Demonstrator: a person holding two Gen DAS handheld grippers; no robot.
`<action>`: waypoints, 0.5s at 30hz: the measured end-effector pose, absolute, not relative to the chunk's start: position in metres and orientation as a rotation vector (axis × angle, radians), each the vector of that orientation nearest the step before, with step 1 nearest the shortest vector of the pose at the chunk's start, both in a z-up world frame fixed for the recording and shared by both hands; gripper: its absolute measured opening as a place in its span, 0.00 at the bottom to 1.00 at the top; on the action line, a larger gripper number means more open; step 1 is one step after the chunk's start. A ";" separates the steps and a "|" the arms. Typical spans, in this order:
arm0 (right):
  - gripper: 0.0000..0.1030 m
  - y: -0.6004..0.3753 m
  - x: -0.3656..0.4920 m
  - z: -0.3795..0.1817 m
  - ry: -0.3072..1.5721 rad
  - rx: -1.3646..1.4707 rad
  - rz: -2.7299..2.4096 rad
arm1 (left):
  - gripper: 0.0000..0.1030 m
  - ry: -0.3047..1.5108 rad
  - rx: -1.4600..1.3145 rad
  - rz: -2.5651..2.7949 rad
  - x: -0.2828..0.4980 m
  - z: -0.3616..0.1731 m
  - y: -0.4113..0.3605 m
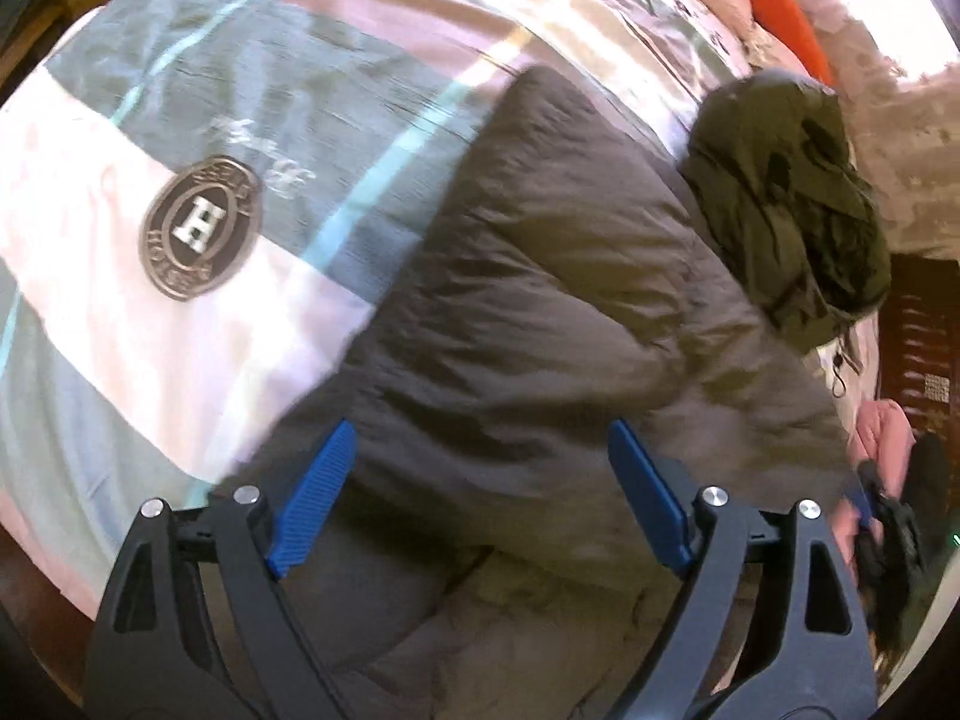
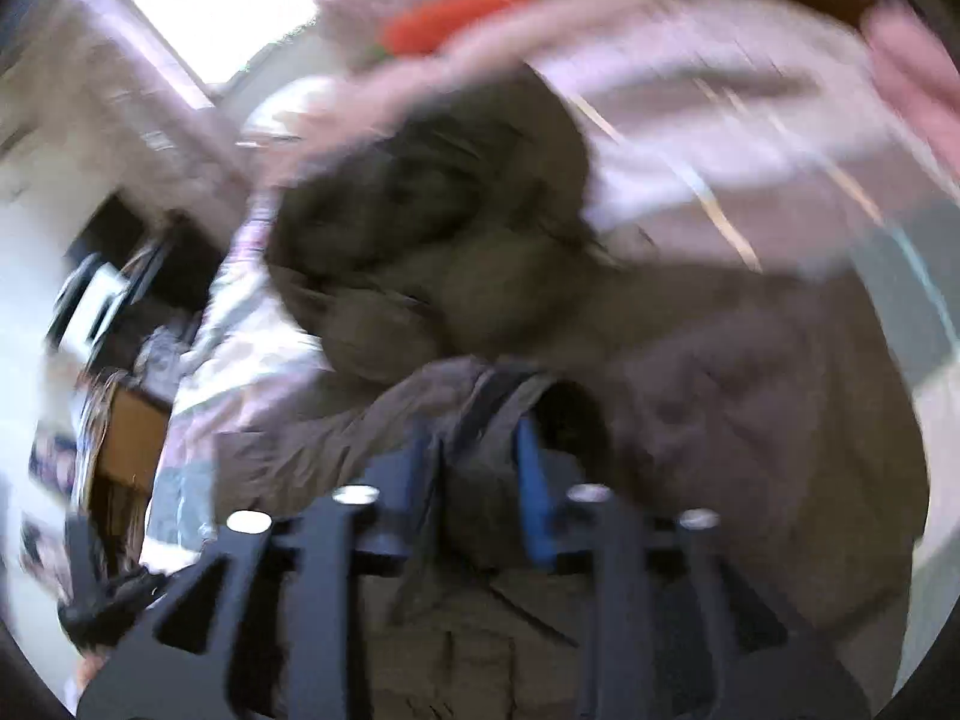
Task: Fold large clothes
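Observation:
A large grey-brown padded jacket (image 1: 540,312) lies on a bed, its dark olive hood (image 1: 792,204) bunched at the far right. My left gripper (image 1: 480,468) hovers over the jacket's near part, jaws wide open and empty, blue pads (image 1: 312,498) apart. In the blurred right wrist view the same jacket (image 2: 750,396) fills the middle, with the hood (image 2: 432,204) beyond. My right gripper (image 2: 480,462) is shut on a fold of the jacket's fabric, pinched between its blue pads (image 2: 534,498).
The bed cover (image 1: 180,120) is striped in white, teal and pink with a round H emblem (image 1: 201,228). An orange carrot plush (image 1: 780,6) lies by pink pillows at the bed's far end. Dark furniture (image 1: 918,330) stands right of the bed; a wooden box (image 2: 132,438) sits at left.

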State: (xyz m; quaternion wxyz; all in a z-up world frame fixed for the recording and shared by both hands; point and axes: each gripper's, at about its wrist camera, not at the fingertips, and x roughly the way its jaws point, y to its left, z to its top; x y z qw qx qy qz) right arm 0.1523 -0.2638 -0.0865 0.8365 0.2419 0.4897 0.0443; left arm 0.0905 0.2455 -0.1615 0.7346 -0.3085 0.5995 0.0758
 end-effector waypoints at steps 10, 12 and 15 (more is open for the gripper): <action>0.77 -0.276 0.149 -0.117 1.289 0.566 0.031 | 0.87 1.378 -0.594 0.081 0.113 -0.172 0.190; 0.75 -0.269 0.146 -0.131 1.323 0.573 0.062 | 0.88 1.401 -0.578 0.082 0.116 -0.178 0.183; 0.31 -0.248 0.144 -0.138 1.332 0.512 0.108 | 0.90 1.437 -0.531 0.113 0.121 -0.188 0.173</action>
